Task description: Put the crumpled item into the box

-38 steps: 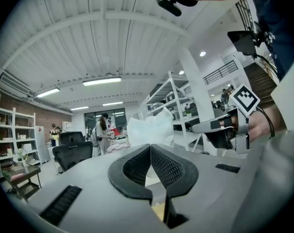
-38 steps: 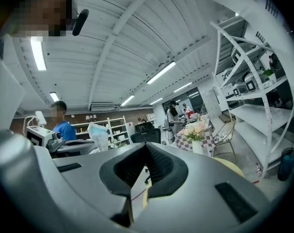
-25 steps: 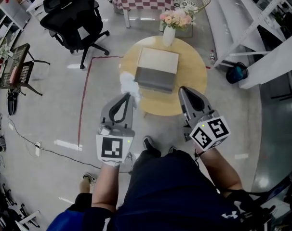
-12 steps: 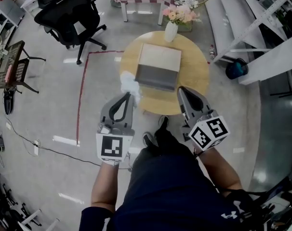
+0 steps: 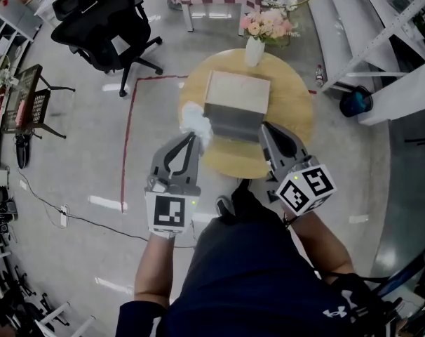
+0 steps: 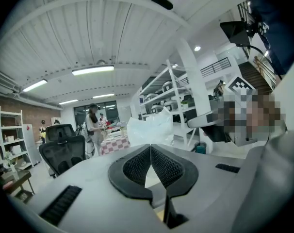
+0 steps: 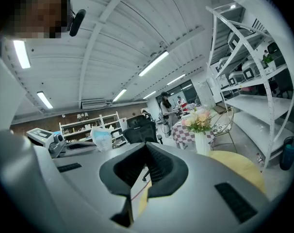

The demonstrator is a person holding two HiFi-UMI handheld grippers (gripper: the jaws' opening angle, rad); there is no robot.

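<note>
My left gripper (image 5: 193,136) pinches white crumpled paper wad (image 5: 196,120) at tips, nine o'clock of beige grey-sided box (image 5: 237,102) on round wooden bench (image 5: 297,114). Right gripper (image 5: 264,128) closed, empty. I fear shallow pinch drops wad short.

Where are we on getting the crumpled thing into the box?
Done: the left tongs are shut on the white crumpled item. In hand: the item is held beside the box's left edge, not over it. Left: carry it over the box and release. The right tongs are shut and empty.
</note>
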